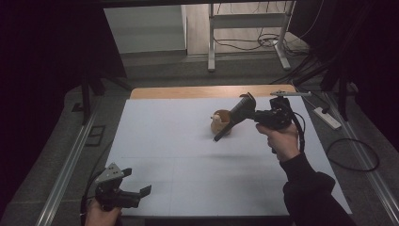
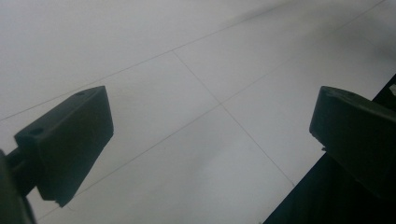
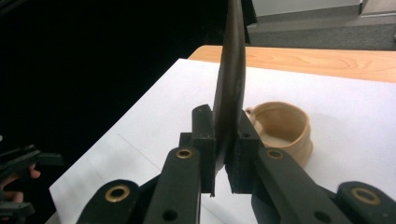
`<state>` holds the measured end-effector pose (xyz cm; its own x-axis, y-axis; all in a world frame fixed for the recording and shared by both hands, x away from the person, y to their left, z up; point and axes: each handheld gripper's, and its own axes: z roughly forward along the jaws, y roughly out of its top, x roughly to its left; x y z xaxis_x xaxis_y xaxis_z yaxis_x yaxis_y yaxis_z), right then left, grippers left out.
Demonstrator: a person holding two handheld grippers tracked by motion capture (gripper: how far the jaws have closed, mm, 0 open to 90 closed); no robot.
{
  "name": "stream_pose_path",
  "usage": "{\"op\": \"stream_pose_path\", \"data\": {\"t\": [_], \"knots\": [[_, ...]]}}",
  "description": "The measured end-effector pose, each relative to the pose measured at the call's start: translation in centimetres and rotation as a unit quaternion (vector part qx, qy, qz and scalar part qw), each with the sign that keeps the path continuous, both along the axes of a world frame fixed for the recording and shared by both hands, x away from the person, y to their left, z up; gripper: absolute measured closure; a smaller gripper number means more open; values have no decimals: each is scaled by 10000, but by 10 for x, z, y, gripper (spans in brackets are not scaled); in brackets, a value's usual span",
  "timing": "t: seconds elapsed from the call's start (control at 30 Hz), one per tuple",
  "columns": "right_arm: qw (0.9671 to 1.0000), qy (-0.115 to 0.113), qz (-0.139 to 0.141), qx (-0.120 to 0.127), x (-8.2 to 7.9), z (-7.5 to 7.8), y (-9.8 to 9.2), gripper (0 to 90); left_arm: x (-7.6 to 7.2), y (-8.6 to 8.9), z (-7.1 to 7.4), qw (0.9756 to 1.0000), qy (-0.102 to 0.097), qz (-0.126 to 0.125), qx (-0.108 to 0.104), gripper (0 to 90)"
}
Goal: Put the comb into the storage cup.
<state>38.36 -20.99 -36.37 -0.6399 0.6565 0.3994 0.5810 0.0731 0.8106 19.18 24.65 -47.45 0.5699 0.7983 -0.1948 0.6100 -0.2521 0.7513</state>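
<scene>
- Centrally, a white sheet [image 1: 188, 155] covers the counter [image 1: 188, 92], whose wooden edge shows along the far side; the room around it is dark.
- A small tan wooden bowl [image 1: 220, 123] sits on the sheet, right of the middle and toward the far edge. In the right gripper view the bowl [image 3: 284, 130] lies just beyond the jaws, upright, with something pale inside that is too small to identify.
- The right gripper [image 1: 242, 114], held in a hand [image 1: 283, 141] with a dark sleeve, is clamped on a long, thin black utensil [image 1: 230, 120]. Seen from above, the utensil slants down to the left, its lower end close beside the near rim of the bowl; whether it touches the bowl cannot be told.
- From the right gripper view, the utensil [image 3: 231, 93] stands edge-on between the two pads, pinched firmly.
- The left gripper [image 1: 123, 190] rests low at the near left corner of the sheet, well apart from the bowl, jaws spread wide with nothing between them.
- My judgement: the step in hand is working the utensil at the bowl. To do it well, keep the pinch firm so the thin blade cannot twist, and move gently, since the light bowl is unsupported and could slide or tip. Bringing the idle left gripper over to steady the bowl would help.
</scene>
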Motion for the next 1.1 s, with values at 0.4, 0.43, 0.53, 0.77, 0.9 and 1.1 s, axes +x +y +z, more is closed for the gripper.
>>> {"op": "stream_pose_path", "data": {"t": [0.4,0.43,0.53,0.77,0.9,1.1], "knots": [[9997,31,-223,46,15,4,-10,837,-1,1,0,10000,28,53,25,0],[9997,31,-232,42,17,4,-11,837,-1,1,0,10000,34,48,27,0],[9996,36,-287,37,20,7,-13,837,0,1,0,10000,44,45,30,0],[9995,60,-307,65,26,12,-16,837,0,1,-1,10000,82,46,30,2],[9994,29,-346,72,28,17,-18,837,1,1,-1,9999,96,41,44,2],[9991,-21,-422,29,34,23,-19,838,1,1,-1,9999,100,37,44,3]]}}
